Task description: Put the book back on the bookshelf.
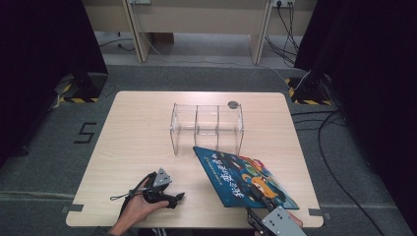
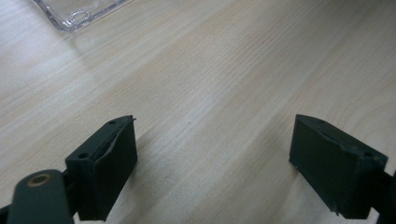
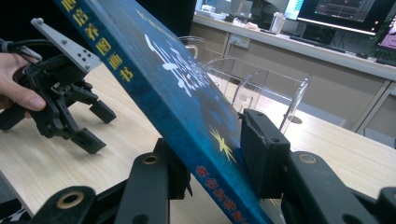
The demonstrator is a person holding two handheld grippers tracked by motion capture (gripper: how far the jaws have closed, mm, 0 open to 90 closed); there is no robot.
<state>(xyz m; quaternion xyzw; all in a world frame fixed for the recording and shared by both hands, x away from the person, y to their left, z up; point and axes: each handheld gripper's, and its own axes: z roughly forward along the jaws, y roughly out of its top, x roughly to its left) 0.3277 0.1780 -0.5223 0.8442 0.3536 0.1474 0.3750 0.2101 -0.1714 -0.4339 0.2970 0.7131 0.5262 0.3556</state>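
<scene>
The right gripper (image 3: 212, 163) clamps the book (image 1: 244, 177) by its near edge, lifted tilted before the clear rack (image 1: 207, 127), likely for slotting in, while the left gripper (image 2: 212, 163) rests wide open and empty on the table (image 1: 133, 132).

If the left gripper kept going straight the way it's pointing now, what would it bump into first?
Probably the bare wooden table: the left gripper, jaws open and empty, angles down at it. Beyond lies a corner of the clear plastic organizer, though depth is hard to judge.

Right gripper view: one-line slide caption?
Right gripper clamps a blue picture book tilted above the table, with the open left gripper and clear divider rack beyond.
</scene>
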